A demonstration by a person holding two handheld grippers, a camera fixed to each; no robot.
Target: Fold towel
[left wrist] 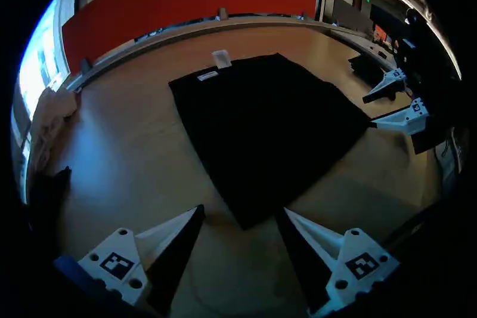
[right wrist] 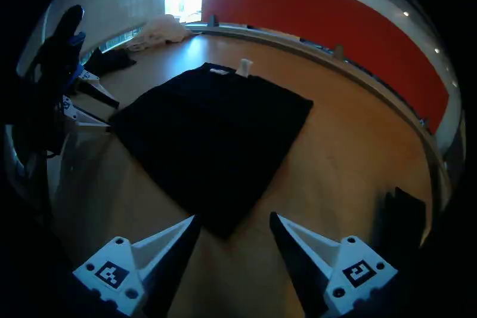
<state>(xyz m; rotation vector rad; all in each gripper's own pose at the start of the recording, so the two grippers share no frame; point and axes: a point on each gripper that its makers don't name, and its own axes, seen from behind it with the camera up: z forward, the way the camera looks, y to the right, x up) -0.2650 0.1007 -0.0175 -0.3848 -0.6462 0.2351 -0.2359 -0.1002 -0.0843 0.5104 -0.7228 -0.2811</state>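
Towel [left wrist: 262, 133]: black, spread flat mid-worktop [left wrist: 137, 157], far corner toward the back edge under the red panel [left wrist: 179, 2]. Left gripper [left wrist: 241, 209]: jaws parted, nothing held, one near corner of the towel framed between the fingers. Right gripper [right wrist: 234, 216]: likewise released, set at the adjacent near corner. Towel is judged soft, light and limp; slip on the smooth wood is expected, and sag if lifted at one point. Corners are best pinched, both at once, with the edge between kept taut. A white tag [left wrist: 207, 76] is seen near the far corner. No container is identified; a pale cloth heap [right wrist: 158, 30] lies at the back edge.
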